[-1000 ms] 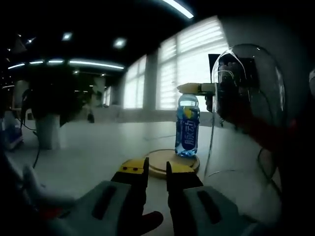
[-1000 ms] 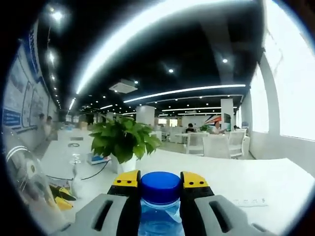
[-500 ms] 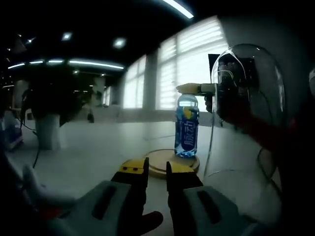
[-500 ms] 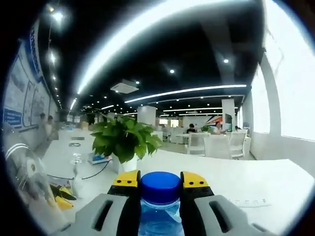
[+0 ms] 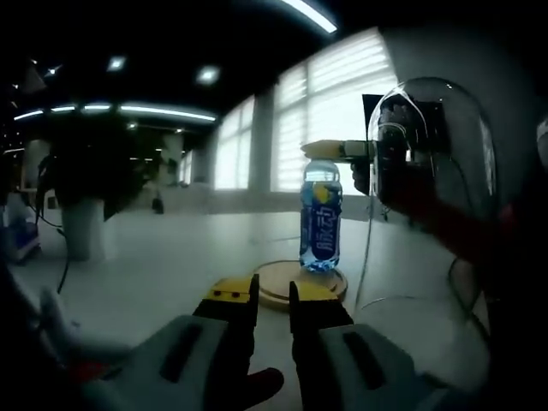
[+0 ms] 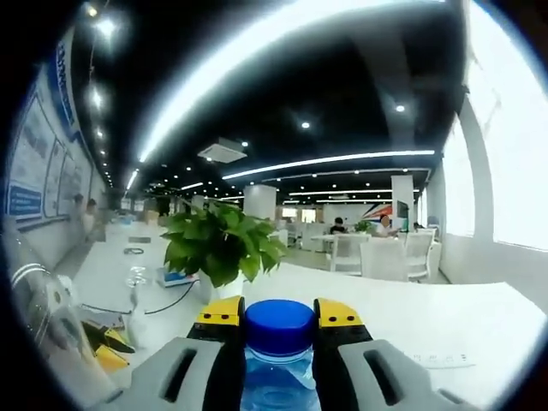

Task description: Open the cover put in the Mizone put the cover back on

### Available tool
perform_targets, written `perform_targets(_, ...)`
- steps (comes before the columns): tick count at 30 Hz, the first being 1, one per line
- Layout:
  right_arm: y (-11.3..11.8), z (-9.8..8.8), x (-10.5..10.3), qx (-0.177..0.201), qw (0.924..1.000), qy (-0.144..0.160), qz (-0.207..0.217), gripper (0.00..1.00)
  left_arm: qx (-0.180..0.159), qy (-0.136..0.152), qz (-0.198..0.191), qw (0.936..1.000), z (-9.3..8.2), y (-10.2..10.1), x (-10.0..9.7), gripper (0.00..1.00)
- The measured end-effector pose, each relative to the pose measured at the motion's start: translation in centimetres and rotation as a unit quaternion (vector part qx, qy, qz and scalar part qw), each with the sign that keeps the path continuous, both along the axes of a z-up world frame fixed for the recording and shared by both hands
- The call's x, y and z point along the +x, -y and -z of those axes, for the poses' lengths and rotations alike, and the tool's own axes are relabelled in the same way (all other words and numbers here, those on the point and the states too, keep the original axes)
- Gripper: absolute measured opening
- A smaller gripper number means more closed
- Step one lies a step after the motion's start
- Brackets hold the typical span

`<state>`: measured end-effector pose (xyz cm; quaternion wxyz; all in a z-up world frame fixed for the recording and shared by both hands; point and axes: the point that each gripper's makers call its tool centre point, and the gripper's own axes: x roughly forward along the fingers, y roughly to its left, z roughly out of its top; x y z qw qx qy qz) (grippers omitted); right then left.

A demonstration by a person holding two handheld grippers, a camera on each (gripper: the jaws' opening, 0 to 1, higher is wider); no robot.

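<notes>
— Where is the Mizone bottle (image 5: 320,224) now?

— Just above the round wooden base (image 5: 301,283); a second ago it stood on the wood, and now its foot looks lifted a little and the bottle leans slightly; the right gripper (image 6: 280,315) has its jaws closed on the neck just below the blue cap (image 6: 279,315).

— So is it being taken away?

— Or only shifted, I'd judge; the placing on the base does not look settled, so the step is not finished.

— And the cover?

— The clear glass dome (image 5: 428,188) is off, just to the right of the base, close to the camera; it has not moved; the person's red sleeve (image 5: 462,227) shows through it.

— The other tongs?

— The left gripper (image 5: 272,295) sits short of the base, jaws nearly together with a narrow gap, nothing between them.

— What's behind?

— A potted plant (image 6: 221,248) on the white table (image 6: 445,317), well beyond the bottle.
</notes>
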<state>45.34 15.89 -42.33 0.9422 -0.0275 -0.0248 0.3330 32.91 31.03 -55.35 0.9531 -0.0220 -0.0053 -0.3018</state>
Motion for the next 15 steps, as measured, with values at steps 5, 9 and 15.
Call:
perform_targets(5,-1.0,0.0,-0.1,-0.001,0.9999,-0.001,-0.013,0.23,0.001,0.000,0.000,1.0000,0.0,0.0,-0.1,0.09)
perform_targets(9,-1.9,0.1,0.1,0.002,0.9997,-0.005,-0.023,0.23,-0.001,0.001,-0.001,1.0000,-0.1,0.0,0.0,0.09)
perform_targets(15,-2.9,0.2,0.2,-0.001,0.9995,-0.004,-0.031,0.23,0.000,0.003,0.000,1.0000,-0.2,0.0,-0.1,0.09)
